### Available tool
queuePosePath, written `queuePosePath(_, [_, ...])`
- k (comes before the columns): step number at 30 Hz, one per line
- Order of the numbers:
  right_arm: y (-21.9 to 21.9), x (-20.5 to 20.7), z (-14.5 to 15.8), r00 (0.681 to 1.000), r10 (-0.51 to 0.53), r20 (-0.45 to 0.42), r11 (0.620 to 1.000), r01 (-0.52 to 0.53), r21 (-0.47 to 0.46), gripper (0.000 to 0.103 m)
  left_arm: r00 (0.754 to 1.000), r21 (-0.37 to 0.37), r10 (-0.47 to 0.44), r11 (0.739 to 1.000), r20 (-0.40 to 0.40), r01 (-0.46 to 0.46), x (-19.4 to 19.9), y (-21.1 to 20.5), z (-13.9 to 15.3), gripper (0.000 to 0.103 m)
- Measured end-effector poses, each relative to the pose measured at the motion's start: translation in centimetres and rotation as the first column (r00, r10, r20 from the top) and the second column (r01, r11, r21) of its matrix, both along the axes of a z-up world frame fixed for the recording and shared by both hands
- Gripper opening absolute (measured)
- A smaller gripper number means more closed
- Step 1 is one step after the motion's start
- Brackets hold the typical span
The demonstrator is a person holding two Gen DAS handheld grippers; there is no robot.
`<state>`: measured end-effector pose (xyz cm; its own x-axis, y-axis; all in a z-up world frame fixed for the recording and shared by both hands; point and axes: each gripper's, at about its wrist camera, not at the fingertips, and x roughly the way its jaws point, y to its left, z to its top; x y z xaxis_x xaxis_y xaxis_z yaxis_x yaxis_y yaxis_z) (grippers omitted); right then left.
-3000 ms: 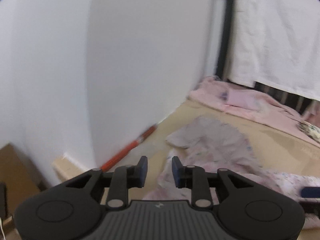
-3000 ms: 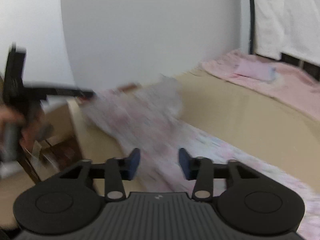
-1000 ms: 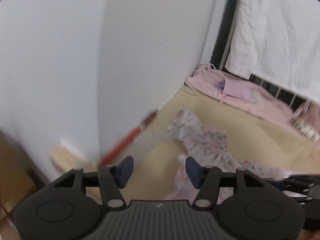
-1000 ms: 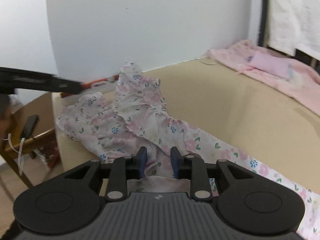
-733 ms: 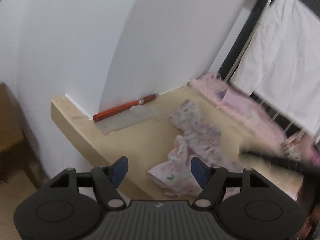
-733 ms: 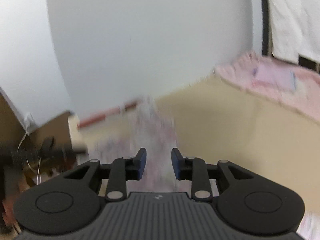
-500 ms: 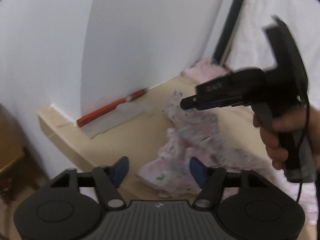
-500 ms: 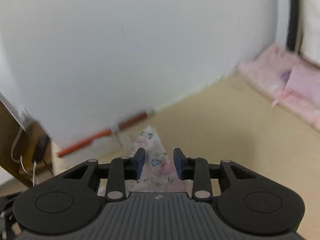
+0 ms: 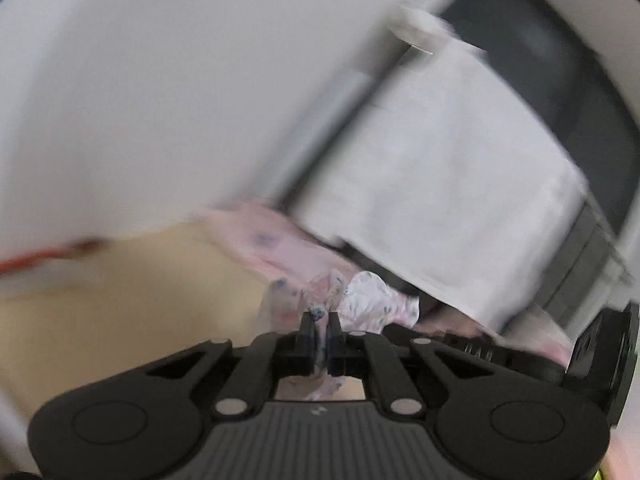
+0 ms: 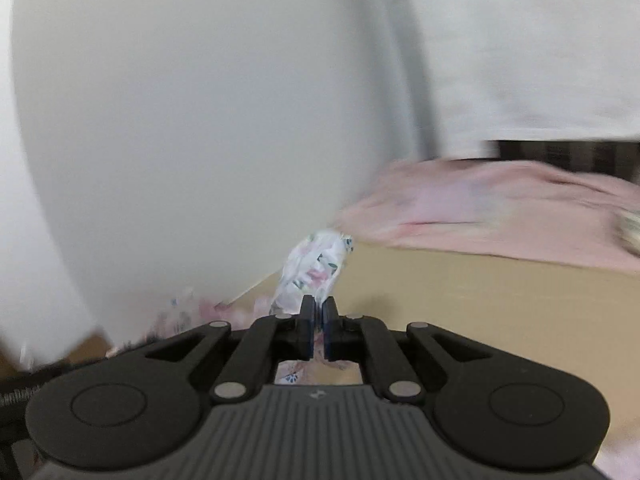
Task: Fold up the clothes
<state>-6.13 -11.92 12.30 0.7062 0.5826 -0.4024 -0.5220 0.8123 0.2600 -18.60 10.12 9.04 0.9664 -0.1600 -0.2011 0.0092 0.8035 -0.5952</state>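
Observation:
A white and pink floral garment (image 9: 368, 300) is pinched by both grippers. My left gripper (image 9: 320, 322) is shut on a bunched edge of it, with cloth sticking up past the fingertips and hanging below. My right gripper (image 10: 318, 306) is shut on another bunched edge of the floral garment (image 10: 316, 268), held up above the tan surface (image 10: 480, 292). The rest of the garment trails down to the left, blurred. The other gripper's black body (image 9: 600, 352) shows at the right of the left wrist view.
A white wall (image 10: 200, 120) stands close on the left. Pink bedding (image 10: 500, 208) lies at the far end of the tan surface. A white cloth (image 9: 460, 184) hangs on a dark frame behind. A red stick (image 9: 48, 254) lies by the wall.
Both grippers have shut on the floral garment and lifted it off the surface. The left gripper was open half a second ago. Both views have swung and are blurred.

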Motion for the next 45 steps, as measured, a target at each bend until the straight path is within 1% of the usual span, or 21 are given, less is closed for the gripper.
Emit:
queuePosePath(2, [-4.6, -1.4, -1.0, 0.994, -0.111, -0.025, 0.994, 0.111, 0.020, 0.004, 0.991, -0.003, -0.131, 0.991, -0.018, 0.131, 1.5, -4.3, -0.7, 0.004])
queuePosePath(6, [-11.0, -2.1, -4.8, 0.951, -0.280, -0.132, 0.959, 0.282, -0.002, 0.004, 0.956, 0.059, -0.264, 0.960, -0.125, 0.273, 4.3, -12.0, -4.7, 0.005])
queuePosePath(8, [-12.2, -1.9, -7.1, 0.927, -0.327, -0.184, 0.945, 0.325, -0.044, 0.006, 0.928, 0.070, -0.320, 0.938, -0.192, 0.338, 5.4, -14.3, -6.6, 0.020])
queuePosePath(10, [-13.2, -2.3, -8.3, 0.919, -0.332, -0.214, 0.943, 0.330, -0.045, 0.010, 0.910, 0.059, -0.364, 0.922, -0.200, 0.382, 5.3, -14.5, -7.4, 0.035])
queuePosePath(13, [-14.1, -3.8, -7.9, 0.924, -0.334, -0.184, 0.940, 0.342, 0.011, 0.039, 0.893, 0.074, -0.428, 0.895, -0.136, 0.440, 3.2, -12.3, -6.6, 0.054])
queuePosePath(16, [-15.3, -6.1, -6.1, 0.940, -0.325, -0.105, 0.943, 0.330, 0.040, 0.040, 0.862, 0.088, -0.505, 0.857, -0.052, 0.508, 0.4, -8.4, -4.0, 0.059])
queuePosePath(18, [-15.6, -7.5, -5.0, 0.954, -0.290, -0.078, 0.954, 0.294, 0.050, 0.040, 0.884, 0.197, -0.466, 0.863, -0.048, 0.465, 0.2, -6.1, -2.7, 0.063])
queuePosePath(19, [-15.4, -7.9, -4.6, 0.963, -0.254, -0.089, 0.964, 0.260, 0.057, 0.043, 0.900, 0.263, -0.434, 0.863, -0.050, 0.431, 0.3, -5.1, -2.2, 0.065])
queuePosePath(20, [-15.2, -8.3, -4.5, 0.969, -0.221, -0.108, 0.971, 0.228, 0.065, 0.052, 0.914, 0.328, -0.402, 0.858, -0.050, 0.395, 0.4, -4.0, -1.6, 0.063])
queuePosePath(23, [-13.8, -9.1, -5.7, 0.972, -0.134, -0.192, 0.983, 0.155, 0.096, 0.069, 0.923, 0.463, -0.358, 0.801, -0.138, 0.380, 4.0, -3.3, -2.3, 0.056])
queuePosePath(25, [-11.9, -9.1, -6.8, 0.966, -0.117, -0.229, 0.986, 0.141, 0.089, 0.074, 0.912, 0.494, -0.370, 0.768, -0.175, 0.407, 6.4, -4.0, -3.2, 0.054])
queuePosePath(27, [-10.0, -8.8, -7.9, 0.967, -0.149, -0.208, 0.987, 0.157, 0.024, 0.068, 0.899, 0.536, -0.390, 0.724, -0.200, 0.434, 8.1, -5.5, -4.2, 0.054])
queuePosePath(28, [-9.2, -8.4, -8.4, 0.965, -0.179, -0.192, 0.984, 0.179, -0.021, 0.033, 0.895, 0.569, -0.384, 0.693, -0.228, 0.442, 8.6, -6.6, -4.7, 0.053])
queuePosePath(29, [-9.1, -7.6, -8.7, 0.959, -0.205, -0.195, 0.979, 0.199, -0.046, 0.007, 0.894, 0.595, -0.374, 0.669, -0.248, 0.445, 8.8, -7.4, -5.1, 0.053])
queuePosePath(32, [-11.9, -5.4, -9.4, 0.917, -0.300, -0.263, 0.951, 0.309, -0.007, 0.008, 0.895, 0.636, -0.345, 0.631, -0.283, 0.445, 8.5, -9.1, -6.2, 0.048])
queuePosePath(36, [-14.5, -5.3, -9.1, 0.882, -0.408, -0.234, 0.911, 0.411, -0.038, 0.019, 0.879, 0.600, -0.356, 0.643, -0.318, 0.477, 7.7, -9.6, -6.6, 0.048])
queuePosePath(38, [-14.9, -7.1, -8.1, 0.887, -0.416, -0.200, 0.907, 0.422, -0.016, 0.050, 0.879, 0.584, -0.360, 0.656, -0.314, 0.477, 7.7, -9.4, -6.4, 0.049])
queuePosePath(40, [-15.2, -8.9, -7.4, 0.883, -0.442, -0.157, 0.895, 0.446, -0.007, 0.061, 0.896, 0.579, -0.355, 0.684, -0.267, 0.443, 8.6, -8.3, -5.7, 0.052])
queuePosePath(41, [-15.3, -9.4, -7.4, 0.872, -0.464, -0.156, 0.884, 0.468, -0.018, 0.062, 0.893, 0.582, -0.367, 0.678, -0.261, 0.449, 9.3, -8.3, -5.6, 0.053])
queuePosePath(43, [-15.4, -8.9, -8.2, 0.854, -0.485, -0.190, 0.872, 0.489, -0.025, 0.061, 0.864, 0.592, -0.421, 0.634, -0.276, 0.498, 10.7, -9.0, -6.0, 0.053])
queuePosePath(45, [-15.3, -7.3, -9.5, 0.846, -0.481, -0.228, 0.873, 0.486, -0.037, 0.050, 0.819, 0.618, -0.464, 0.547, -0.337, 0.564, 10.8, -10.2, -7.0, 0.049])
